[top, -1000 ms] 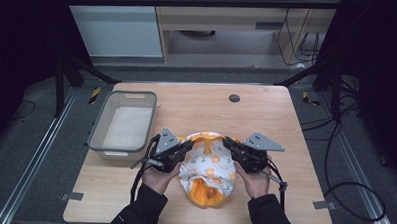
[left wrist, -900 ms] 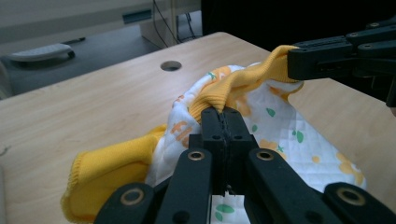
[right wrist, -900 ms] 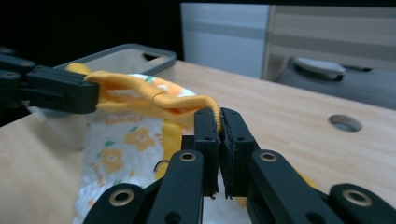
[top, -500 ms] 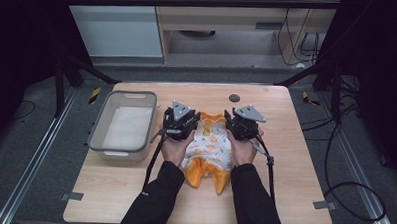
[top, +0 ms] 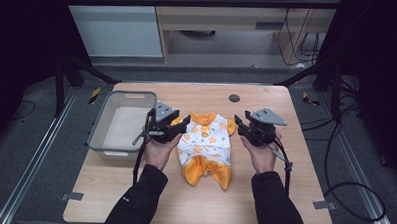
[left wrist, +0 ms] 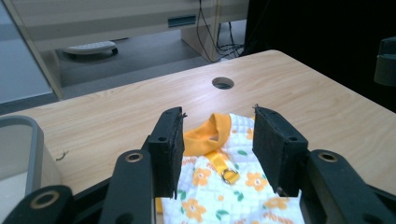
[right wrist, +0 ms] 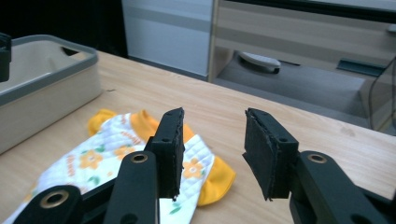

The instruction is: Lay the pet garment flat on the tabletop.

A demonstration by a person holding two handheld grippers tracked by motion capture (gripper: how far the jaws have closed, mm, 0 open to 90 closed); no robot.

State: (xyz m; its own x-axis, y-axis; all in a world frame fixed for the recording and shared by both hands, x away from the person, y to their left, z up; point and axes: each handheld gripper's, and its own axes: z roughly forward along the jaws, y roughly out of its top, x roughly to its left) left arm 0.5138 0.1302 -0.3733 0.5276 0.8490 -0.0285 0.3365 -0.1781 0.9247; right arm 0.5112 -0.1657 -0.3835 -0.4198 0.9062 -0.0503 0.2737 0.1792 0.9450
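Here the baby romper (top: 206,144), white with orange flowers and orange trim, lies spread flat on the wooden table (top: 283,195), collar toward the far edge, just right of the grey tub (top: 117,123). The left gripper (top: 182,124) hangs over the romper's left shoulder and the right gripper (top: 239,124) just off its right sleeve. Both have just been opening: each pair of jaws stands apart with nothing pinched, the cloth lying loose below them.

Romper (left wrist: 224,186) hem (legs too) cut off
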